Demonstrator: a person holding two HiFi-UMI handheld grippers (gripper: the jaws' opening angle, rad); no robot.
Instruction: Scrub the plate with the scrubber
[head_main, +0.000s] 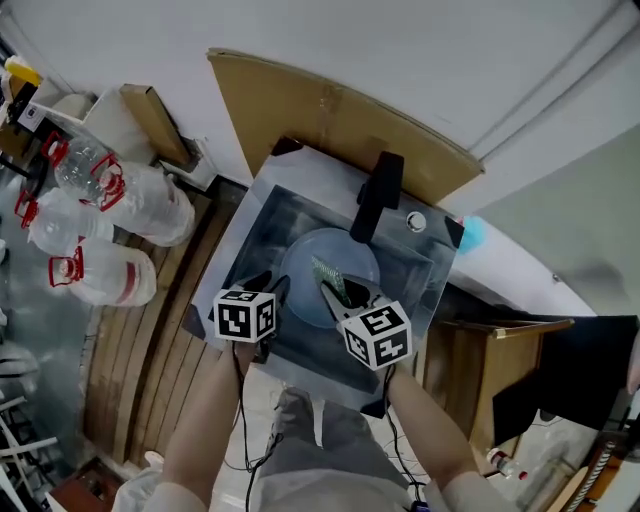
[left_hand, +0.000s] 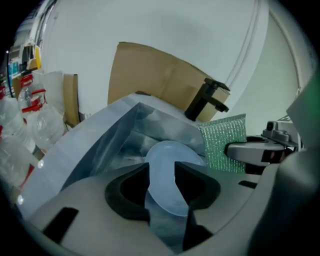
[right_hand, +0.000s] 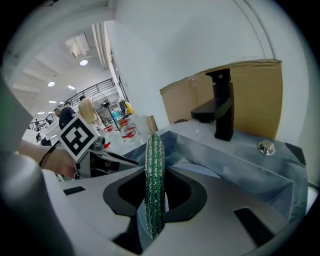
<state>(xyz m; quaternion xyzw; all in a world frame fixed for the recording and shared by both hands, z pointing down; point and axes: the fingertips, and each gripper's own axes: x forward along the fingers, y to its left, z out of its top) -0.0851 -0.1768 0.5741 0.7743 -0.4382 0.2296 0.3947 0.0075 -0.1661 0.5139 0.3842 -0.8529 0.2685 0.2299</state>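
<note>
Pale-blue plate (head_main: 305, 262) in grey sink (head_main: 262, 228); left claw (left_hand: 161, 170) released, right claw (right_hand: 155, 172) clenched on green scrubber (right_hand: 154, 150).

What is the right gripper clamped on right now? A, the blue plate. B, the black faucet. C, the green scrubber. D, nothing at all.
C: the right gripper view shows the right gripper with both pads pressed on the green scrubber, which is held edge-on.

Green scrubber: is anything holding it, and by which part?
Yes. The right hand-held gripper pinches the green scrubber across its flat faces at its near end, and the rest sticks out past the jaws. The left hand-held gripper is open and holds nothing.
</note>
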